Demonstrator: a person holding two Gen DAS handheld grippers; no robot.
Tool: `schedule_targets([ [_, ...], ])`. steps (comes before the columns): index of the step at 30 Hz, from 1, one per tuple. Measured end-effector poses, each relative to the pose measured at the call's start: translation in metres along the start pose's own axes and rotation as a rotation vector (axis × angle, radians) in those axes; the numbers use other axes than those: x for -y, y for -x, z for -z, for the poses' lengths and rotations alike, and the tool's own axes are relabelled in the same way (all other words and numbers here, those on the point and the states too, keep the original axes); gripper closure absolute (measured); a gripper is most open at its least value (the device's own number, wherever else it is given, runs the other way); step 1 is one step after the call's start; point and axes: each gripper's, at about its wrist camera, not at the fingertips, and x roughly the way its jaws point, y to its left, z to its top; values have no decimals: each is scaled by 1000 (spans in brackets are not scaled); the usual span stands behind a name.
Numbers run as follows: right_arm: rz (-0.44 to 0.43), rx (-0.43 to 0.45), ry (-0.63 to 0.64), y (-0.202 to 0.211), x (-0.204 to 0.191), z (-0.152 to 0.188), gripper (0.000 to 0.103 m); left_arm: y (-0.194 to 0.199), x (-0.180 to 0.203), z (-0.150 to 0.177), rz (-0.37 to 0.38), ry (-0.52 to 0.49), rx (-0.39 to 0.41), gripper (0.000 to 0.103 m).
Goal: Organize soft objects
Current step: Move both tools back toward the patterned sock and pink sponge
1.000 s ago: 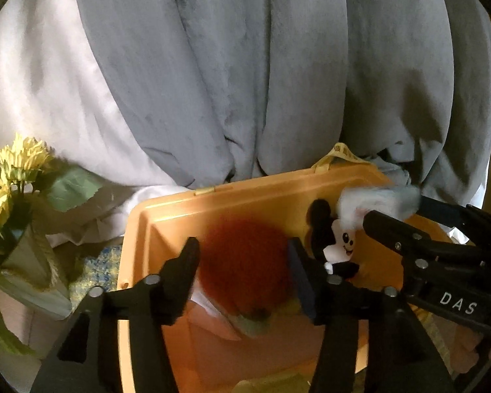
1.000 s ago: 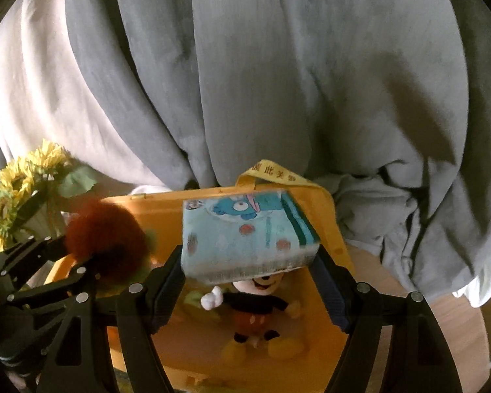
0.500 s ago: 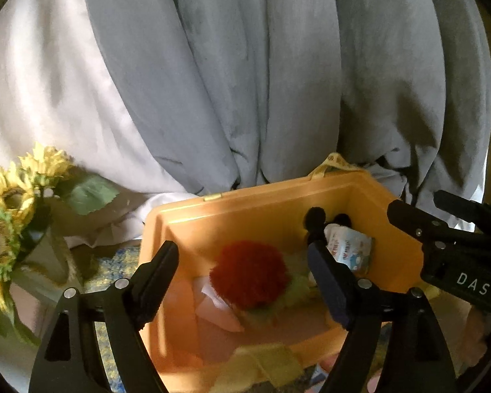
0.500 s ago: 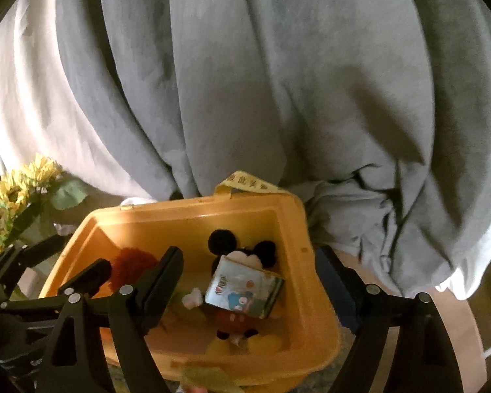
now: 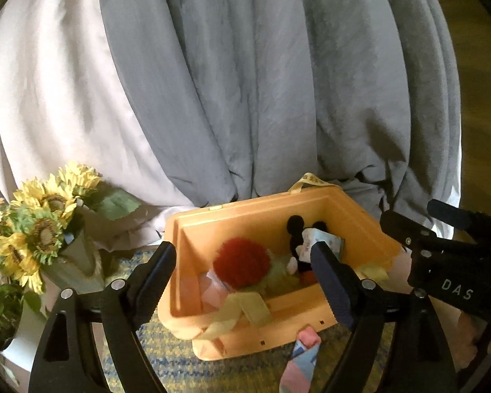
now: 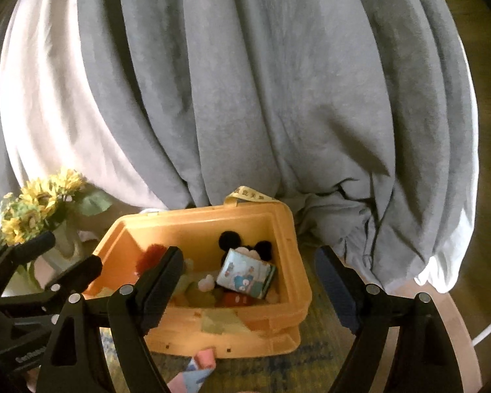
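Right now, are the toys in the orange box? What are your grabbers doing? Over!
Left gripper and right gripper open, jaws just widened, nothing between them. Red pom-pom and tissue pack in orange bin, pack atop mouse plush. Pink-blue cloth lies outside, in front.

Grey curtain [image 5: 262, 91] folds behind, white drape [image 5: 49, 98] left, sunflowers [image 5: 42, 226] in vase

Both wrist cameras look down, near, sharing the orange bin [image 5: 314, 319].

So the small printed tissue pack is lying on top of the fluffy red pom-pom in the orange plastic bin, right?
Not quite. The small printed tissue pack lies on the black-eared mouse plush toy, as the right wrist view shows; the fluffy red pom-pom sits beside it in the orange plastic bin.
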Motion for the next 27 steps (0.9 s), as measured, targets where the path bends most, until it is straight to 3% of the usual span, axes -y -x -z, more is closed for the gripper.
schedule_targets([
  [9,13,-13,-18,26,4,27,20,28,8,29,-2,8,-12,18],
  [27,10,-164,3,23,8,104,20,19,23,114,35,-2,-195,18],
])
